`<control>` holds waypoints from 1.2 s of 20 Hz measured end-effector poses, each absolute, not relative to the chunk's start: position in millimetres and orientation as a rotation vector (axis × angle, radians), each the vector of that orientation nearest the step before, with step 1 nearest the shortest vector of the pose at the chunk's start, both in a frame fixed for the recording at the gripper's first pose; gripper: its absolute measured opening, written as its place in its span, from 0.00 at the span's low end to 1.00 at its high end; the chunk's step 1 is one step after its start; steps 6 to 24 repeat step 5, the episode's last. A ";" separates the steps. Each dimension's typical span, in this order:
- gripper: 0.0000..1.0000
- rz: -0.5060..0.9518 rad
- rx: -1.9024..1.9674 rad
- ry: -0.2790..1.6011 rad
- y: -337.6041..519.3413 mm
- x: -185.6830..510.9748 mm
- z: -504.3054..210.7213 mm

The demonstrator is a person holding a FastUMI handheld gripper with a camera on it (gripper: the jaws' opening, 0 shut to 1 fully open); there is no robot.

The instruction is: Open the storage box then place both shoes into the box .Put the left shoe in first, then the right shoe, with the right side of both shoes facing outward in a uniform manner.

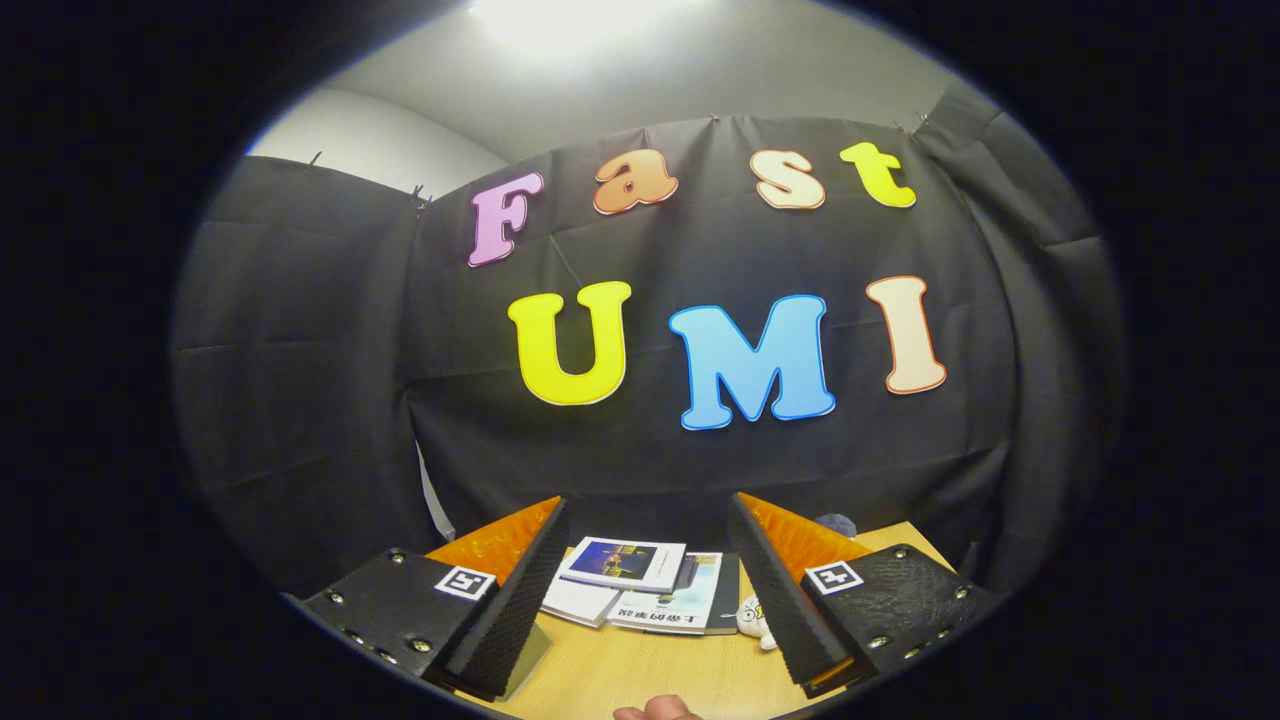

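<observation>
The tool (650, 560) hangs above the wooden counter (640, 670) with its fingers spread wide and nothing between them. Just ahead, between the fingers, lies a stack of books (640, 585), with a small white toy (757, 620) beside the right finger. Neither shoes nor storage box can be seen here.

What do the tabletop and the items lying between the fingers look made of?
Tabletop: probably wood or wood-look laminate, matte, showing pale grain. Books: paper with glossy printed covers, stacked flat. The hand-held gripper is open, its fingers on either side of the books, touching nothing.
</observation>
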State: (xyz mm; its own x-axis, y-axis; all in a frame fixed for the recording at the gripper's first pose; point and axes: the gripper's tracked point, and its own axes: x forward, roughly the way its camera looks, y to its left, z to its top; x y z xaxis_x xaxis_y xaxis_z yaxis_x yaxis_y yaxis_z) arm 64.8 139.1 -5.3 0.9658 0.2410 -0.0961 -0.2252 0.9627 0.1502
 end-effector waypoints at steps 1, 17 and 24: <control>0.97 0.237 0.136 0.114 135.7 64.4 -6.1; 0.97 0.244 0.152 0.127 129.2 65.8 -15.0; 0.97 0.244 0.152 0.127 129.2 65.8 -15.0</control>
